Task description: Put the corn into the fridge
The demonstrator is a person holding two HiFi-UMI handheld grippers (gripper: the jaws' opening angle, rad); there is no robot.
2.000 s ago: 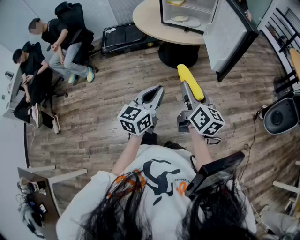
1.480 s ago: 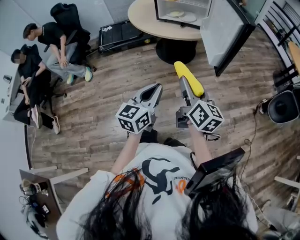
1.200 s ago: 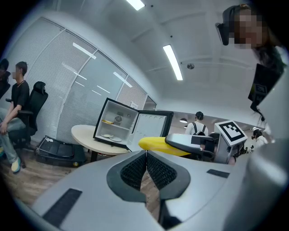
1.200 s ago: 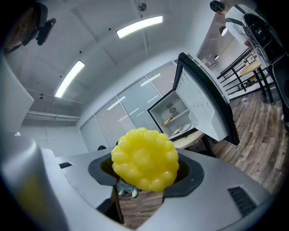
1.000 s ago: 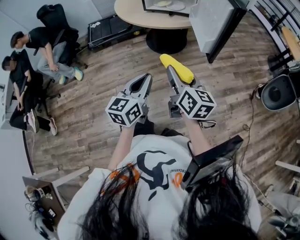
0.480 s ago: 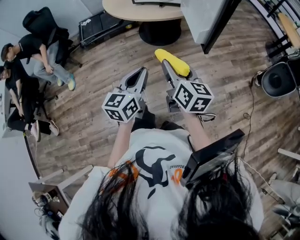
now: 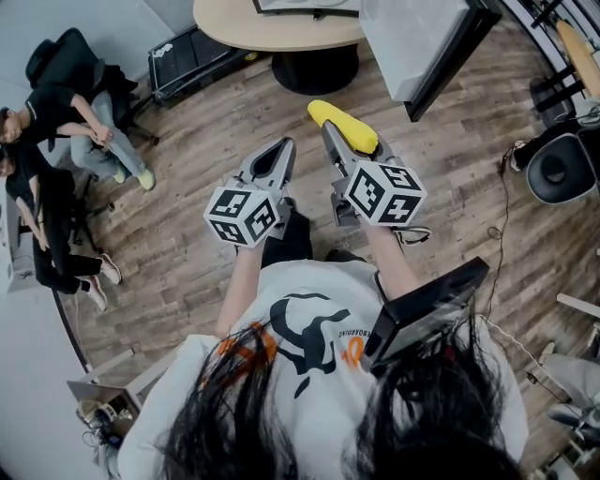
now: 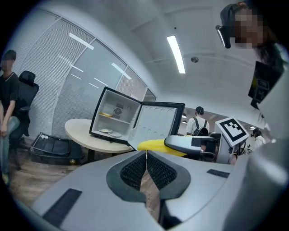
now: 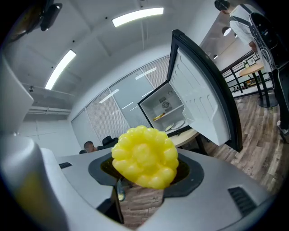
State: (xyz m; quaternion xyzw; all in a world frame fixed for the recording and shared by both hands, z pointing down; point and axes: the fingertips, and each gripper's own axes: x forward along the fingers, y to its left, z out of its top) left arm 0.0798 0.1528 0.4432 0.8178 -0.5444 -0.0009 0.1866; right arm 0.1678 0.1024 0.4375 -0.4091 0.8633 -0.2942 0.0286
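Clamped lengthwise in right gripper: knobbly yellow corn cob, well short of open white mini fridge. Left gripper closed, empty. Advised: level carry, tip first, onto bare shelf.

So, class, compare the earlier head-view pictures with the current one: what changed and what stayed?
In the head view the round table and fridge door slid toward the top edge, the fridge shelves left that frame, and the seated people drifted left. Nothing was taken or released: the right gripper still holds the corn, the left gripper stays shut and empty, side by side.
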